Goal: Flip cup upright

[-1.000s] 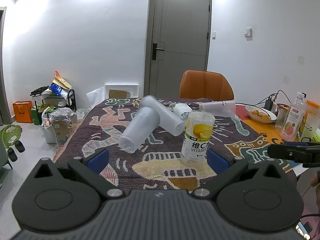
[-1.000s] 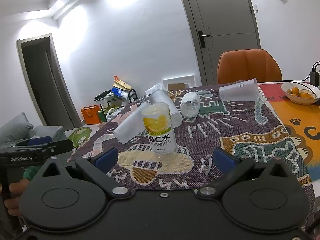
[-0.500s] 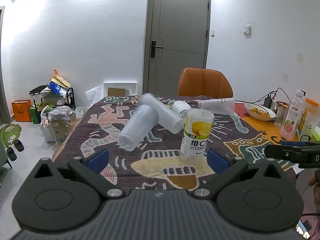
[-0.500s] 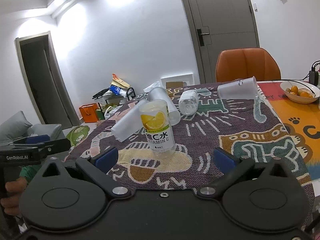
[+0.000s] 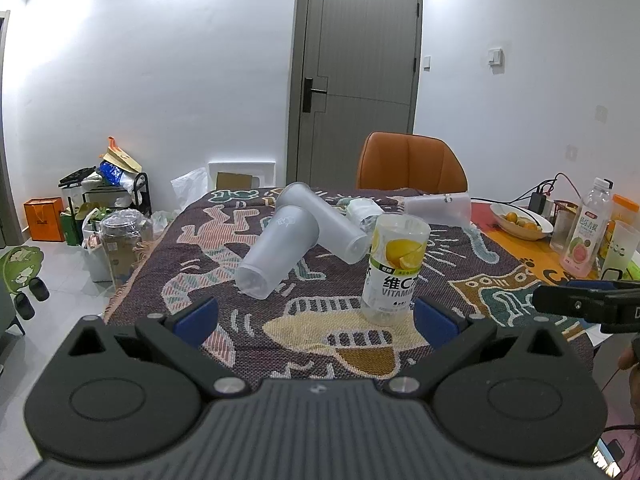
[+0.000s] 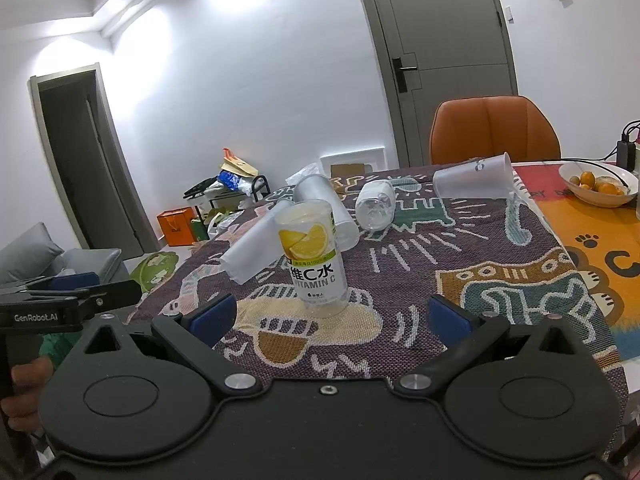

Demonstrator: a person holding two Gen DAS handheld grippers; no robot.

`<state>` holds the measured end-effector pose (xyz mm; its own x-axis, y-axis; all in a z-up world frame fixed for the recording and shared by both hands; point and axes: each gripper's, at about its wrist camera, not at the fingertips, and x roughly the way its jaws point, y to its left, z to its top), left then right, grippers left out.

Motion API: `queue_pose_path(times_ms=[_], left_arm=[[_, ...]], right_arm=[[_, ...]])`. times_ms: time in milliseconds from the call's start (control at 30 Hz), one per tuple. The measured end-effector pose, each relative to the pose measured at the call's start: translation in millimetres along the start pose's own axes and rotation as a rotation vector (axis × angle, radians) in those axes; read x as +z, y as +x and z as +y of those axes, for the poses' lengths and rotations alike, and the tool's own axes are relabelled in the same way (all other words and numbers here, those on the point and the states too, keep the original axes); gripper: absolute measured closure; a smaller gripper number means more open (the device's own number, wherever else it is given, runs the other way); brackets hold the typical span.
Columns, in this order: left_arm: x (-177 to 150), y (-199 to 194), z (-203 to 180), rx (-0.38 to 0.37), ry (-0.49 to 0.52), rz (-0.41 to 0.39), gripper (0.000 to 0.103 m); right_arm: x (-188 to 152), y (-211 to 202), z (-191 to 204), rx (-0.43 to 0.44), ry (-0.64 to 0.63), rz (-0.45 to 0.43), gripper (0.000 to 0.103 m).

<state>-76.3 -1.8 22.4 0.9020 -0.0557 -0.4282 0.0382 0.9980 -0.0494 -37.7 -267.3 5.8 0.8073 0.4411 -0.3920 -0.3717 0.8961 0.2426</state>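
Two frosted plastic cups lie on their sides, crossed, on the patterned cloth: one nearer [image 5: 276,252] [image 6: 252,250] and one behind it [image 5: 324,222] [image 6: 332,208]. A third frosted cup [image 5: 438,208] [image 6: 474,178] lies on its side at the far end. A lemon-labelled bottle [image 5: 394,268] [image 6: 314,254] stands base up on the cloth just ahead of both grippers. My left gripper [image 5: 316,318] is open and empty at the near edge. My right gripper [image 6: 330,314] is open and empty, to the right of the left one.
A clear bottle [image 6: 376,204] lies on its side behind the crossed cups. A bowl of oranges [image 6: 598,180], drink bottles [image 5: 588,226] and cables sit on the table's right. An orange chair [image 5: 412,162] stands at the far end. Bags and boxes [image 5: 96,204] crowd the floor at left.
Both grippers have drawn slightly back and up from the table; the lemon bottle and cups sit a little lower in view. Nothing on the cloth has moved.
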Motion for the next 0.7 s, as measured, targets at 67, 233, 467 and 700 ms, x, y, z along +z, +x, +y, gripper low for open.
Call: queue_pose_path(times_ms=[67,233,467,700], left_arm=[[-0.1,-0.1,0.2,0.002,-0.001,-0.001,0.0],[-0.7,-0.6,0.3,0.004,0.001,-0.003,0.0],[-0.7,-1.0,0.8,0.004,0.0,-0.002,0.0],[-0.3,-0.6,0.5,0.002,0.003,-0.005,0.0]], right_arm=[[0.2,-0.4,-0.6,-0.001,0.001,0.0,0.0],[0.3,0.1,-0.9,-0.001,0.0,0.001,0.0],[0.0,0.4,-1.0,-0.001,0.001,0.002,0.0],[-1.1,1.2,-1.0,-0.001,0.002,0.004,0.0]])
